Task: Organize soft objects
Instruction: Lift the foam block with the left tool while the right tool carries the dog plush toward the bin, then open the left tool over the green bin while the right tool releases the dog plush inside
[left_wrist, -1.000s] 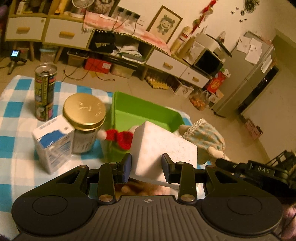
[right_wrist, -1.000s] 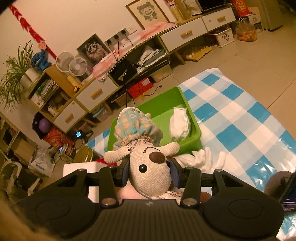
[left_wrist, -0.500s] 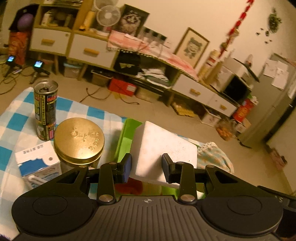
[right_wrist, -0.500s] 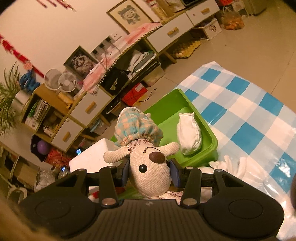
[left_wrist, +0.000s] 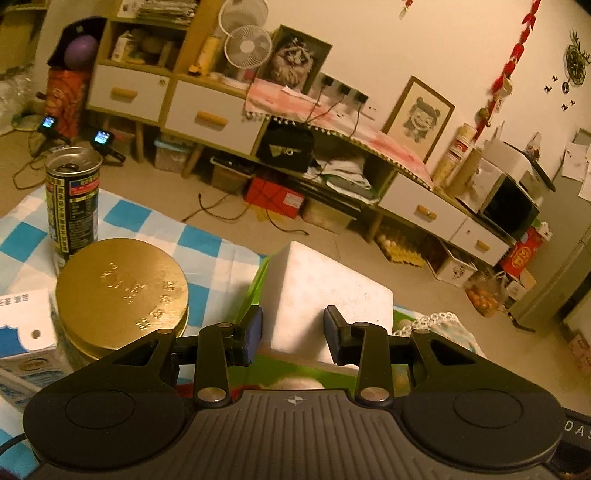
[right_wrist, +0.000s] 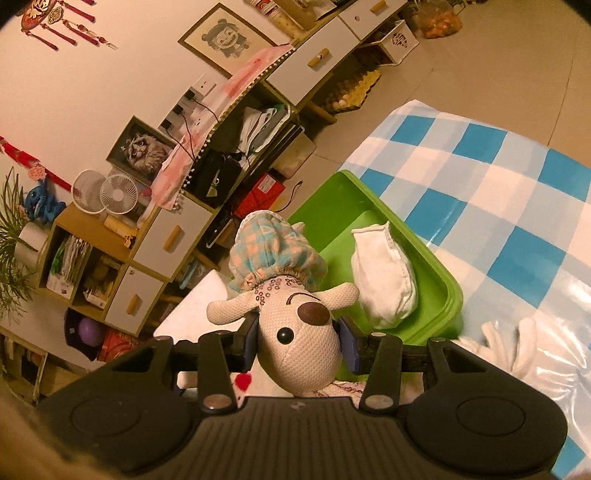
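A white foam block (left_wrist: 325, 295) sits clamped between the fingers of the left gripper (left_wrist: 293, 338), raised above the green bin (right_wrist: 373, 221), one corner pointing away from the camera. The plush dog (right_wrist: 295, 332), cream with a brown nose patch, a black eye and a checked blue-and-peach dress, is squeezed at the head by the right gripper (right_wrist: 298, 345), its body pointing away over the bin's near end. A white stuffed pouch (right_wrist: 384, 273) lies inside the bin against its right wall. A white glove (right_wrist: 517, 343) lies on the checked cloth just outside the bin.
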